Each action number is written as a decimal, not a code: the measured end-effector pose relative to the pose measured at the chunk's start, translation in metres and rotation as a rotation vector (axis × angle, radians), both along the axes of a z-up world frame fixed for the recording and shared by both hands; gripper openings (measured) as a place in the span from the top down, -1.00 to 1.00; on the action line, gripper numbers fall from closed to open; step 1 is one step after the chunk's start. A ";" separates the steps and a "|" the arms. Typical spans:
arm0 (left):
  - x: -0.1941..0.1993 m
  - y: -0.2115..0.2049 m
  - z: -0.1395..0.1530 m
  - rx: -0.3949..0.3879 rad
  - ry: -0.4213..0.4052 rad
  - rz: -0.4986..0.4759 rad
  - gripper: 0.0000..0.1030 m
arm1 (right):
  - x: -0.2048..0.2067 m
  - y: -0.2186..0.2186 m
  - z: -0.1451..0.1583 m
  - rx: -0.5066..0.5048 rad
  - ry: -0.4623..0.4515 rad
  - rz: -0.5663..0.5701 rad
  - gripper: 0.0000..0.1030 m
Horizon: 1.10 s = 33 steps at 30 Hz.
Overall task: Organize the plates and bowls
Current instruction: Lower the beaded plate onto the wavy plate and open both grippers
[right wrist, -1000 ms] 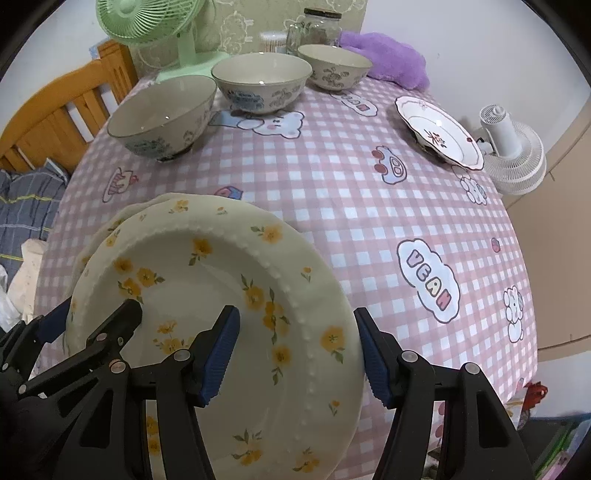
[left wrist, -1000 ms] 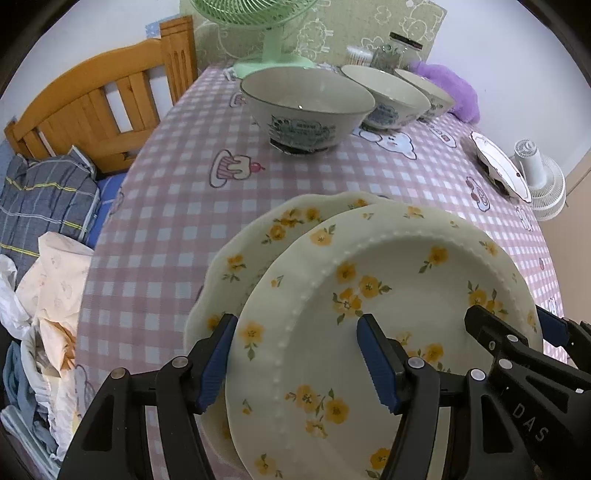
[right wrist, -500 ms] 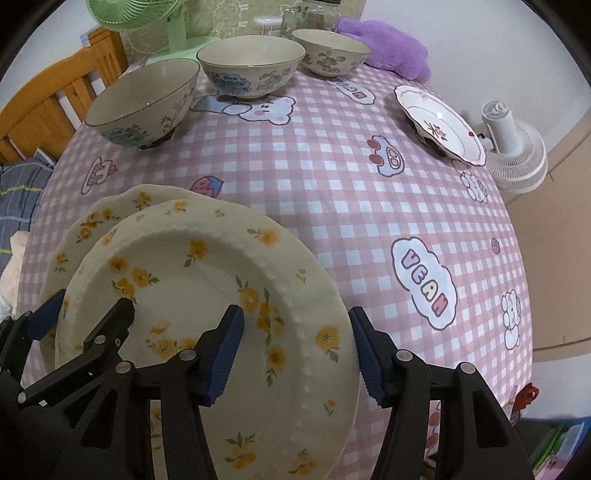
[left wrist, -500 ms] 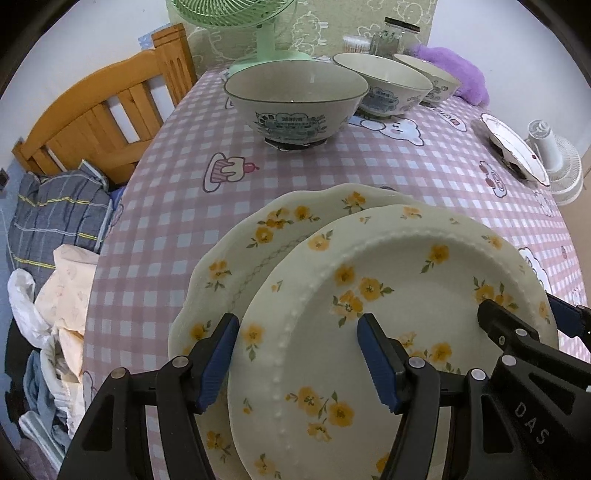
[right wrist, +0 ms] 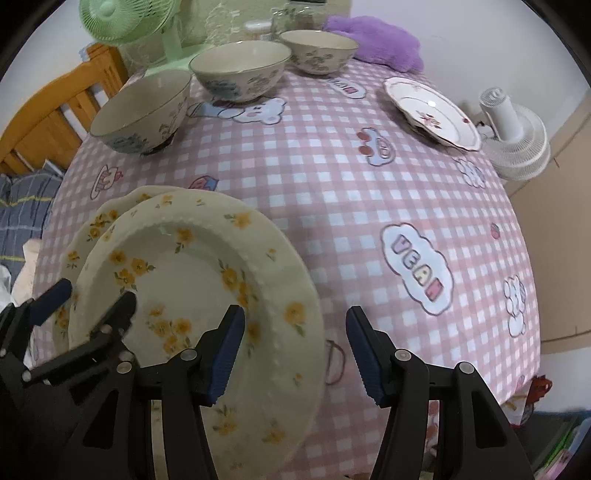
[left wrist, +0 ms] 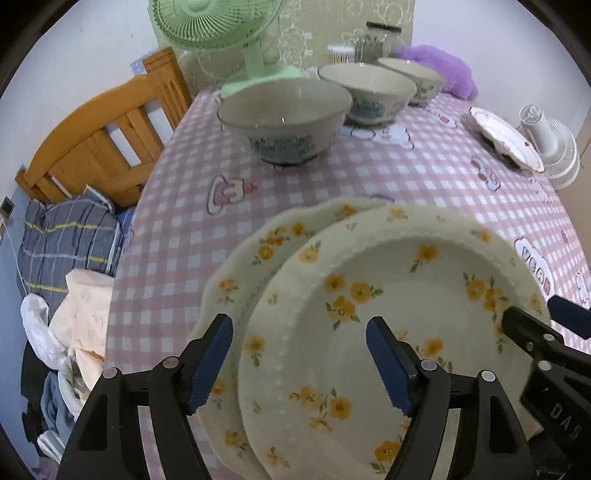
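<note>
Top plate (left wrist: 388, 332) with yellow flowers and a beaded rim sat on a second flowered plate (left wrist: 266, 243) with a scalloped edge, offset so the lower one stuck out on the left, both on the pink checked tablecloth (left wrist: 184, 206) at the near end of the table. Left gripper (left wrist: 299, 363) straddled the top plate's left rim, jaws opening, blue pads (left wrist: 210, 363) clear of the rim, no grip. Right gripper (right wrist: 295, 352) straddled the same plate's right rim, jaws closing, gap visible on both sides, pads not pressing yet. Each gripper showed in the other's view at the opposite edge of the plate. Three bowls stood in a row at the far end: near bowl (left wrist: 284, 118), middle bowl (left wrist: 369, 92), far bowl (left wrist: 417, 79). A white plate (right wrist: 432, 110) with a red pattern sat alone near the right edge. Green fan (left wrist: 218, 26) stood behind the bowls, purple cloth (right wrist: 373, 40) at the far corner.
</note>
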State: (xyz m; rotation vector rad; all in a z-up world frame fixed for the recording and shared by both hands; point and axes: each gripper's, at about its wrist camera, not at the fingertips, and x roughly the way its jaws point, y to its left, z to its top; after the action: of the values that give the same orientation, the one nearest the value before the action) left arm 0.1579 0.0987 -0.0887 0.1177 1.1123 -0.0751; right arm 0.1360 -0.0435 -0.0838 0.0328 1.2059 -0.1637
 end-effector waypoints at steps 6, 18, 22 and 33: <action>-0.001 0.005 0.006 -0.026 -0.016 -0.024 -0.50 | -0.006 0.004 0.004 0.025 -0.012 -0.001 0.35; -0.004 0.012 0.004 -0.012 -0.009 -0.060 -0.50 | 0.005 0.025 -0.013 0.042 0.030 0.017 0.32; -0.004 0.014 0.001 -0.014 0.002 -0.057 -0.50 | 0.007 0.029 -0.015 0.024 0.033 0.019 0.30; -0.007 0.020 0.004 -0.054 0.005 -0.090 -0.62 | 0.003 0.024 -0.010 0.058 0.005 -0.040 0.27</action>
State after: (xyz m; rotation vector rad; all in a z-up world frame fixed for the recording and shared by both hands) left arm 0.1512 0.1186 -0.0844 0.1194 1.1085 -0.1859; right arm 0.1387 -0.0196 -0.0942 0.1073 1.2152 -0.1635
